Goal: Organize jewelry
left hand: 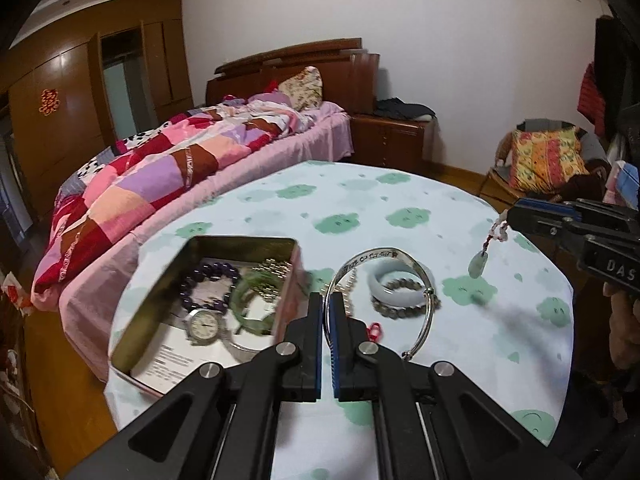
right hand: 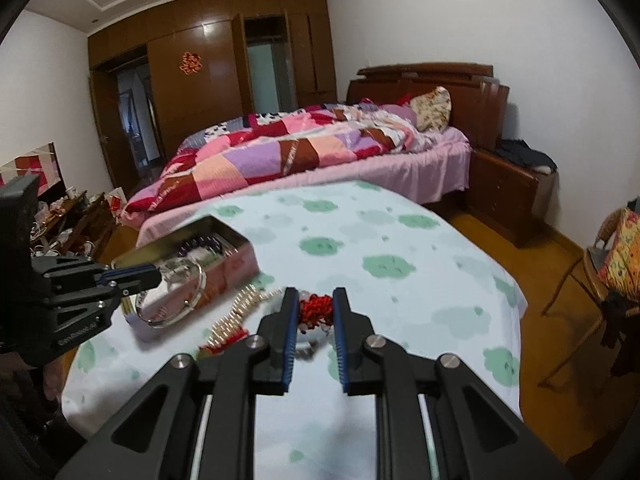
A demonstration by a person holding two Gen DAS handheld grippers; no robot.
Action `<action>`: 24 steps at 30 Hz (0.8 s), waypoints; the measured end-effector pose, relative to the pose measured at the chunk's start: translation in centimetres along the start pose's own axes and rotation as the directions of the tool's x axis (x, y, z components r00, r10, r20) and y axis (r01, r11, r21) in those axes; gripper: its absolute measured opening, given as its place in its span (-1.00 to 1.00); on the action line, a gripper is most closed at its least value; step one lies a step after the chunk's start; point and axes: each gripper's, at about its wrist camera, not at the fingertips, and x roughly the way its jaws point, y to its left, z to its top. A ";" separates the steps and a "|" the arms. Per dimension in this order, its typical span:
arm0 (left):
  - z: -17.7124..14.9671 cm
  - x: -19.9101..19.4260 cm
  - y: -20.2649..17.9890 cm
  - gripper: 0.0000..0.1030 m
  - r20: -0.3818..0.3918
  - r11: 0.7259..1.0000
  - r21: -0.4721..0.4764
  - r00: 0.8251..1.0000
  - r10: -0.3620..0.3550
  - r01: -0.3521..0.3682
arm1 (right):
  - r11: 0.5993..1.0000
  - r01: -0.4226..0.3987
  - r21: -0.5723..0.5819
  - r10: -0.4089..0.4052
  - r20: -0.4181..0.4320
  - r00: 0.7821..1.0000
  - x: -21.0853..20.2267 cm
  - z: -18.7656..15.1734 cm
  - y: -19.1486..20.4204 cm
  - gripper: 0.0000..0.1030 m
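My left gripper [left hand: 326, 304] is shut on a thin silver bangle [left hand: 430, 300], whose loop stands out to the right of the fingers. In the right wrist view that bangle [right hand: 172, 296] hangs from the left gripper [right hand: 158, 276] just in front of the open tin [right hand: 240, 264]. My right gripper [right hand: 316, 300] is shut on the red knotted cord [right hand: 316, 307] of a pendant. Seen from the left wrist, a pale green jade pendant [left hand: 478, 264] dangles on that cord below the right gripper [left hand: 509, 216], above the tablecloth. The tin [left hand: 200, 248] holds a purple bead bracelet [left hand: 208, 276], a green bangle [left hand: 256, 304] and a watch [left hand: 204, 326].
A pale bangle [left hand: 394, 284] and a bead bracelet [left hand: 404, 310] lie on the round table's cloud-print cloth [left hand: 360, 208]. A gold chain with a red end [right hand: 234, 318] lies beside the tin. A bed [left hand: 160, 168] stands just behind the table, a chair [right hand: 612, 264] to the right.
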 end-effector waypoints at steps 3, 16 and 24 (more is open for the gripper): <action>0.3 -0.4 1.0 -0.97 0.009 1.000 -0.008 1.000 0.022 -0.022 | 1.000 -0.024 -0.017 0.024 0.011 1.000 0.1 0.9 0.8 -0.64; 1.0 -1.2 6.1 -0.97 0.025 0.989 -0.068 0.991 0.130 -0.128 | 0.985 -0.096 -0.145 0.102 0.032 0.994 2.3 3.6 5.5 -0.64; 0.8 -1.1 9.0 -0.97 0.011 0.977 -0.107 0.983 0.184 -0.182 | 0.972 -0.136 -0.193 0.144 0.025 0.989 3.6 4.7 7.8 -0.64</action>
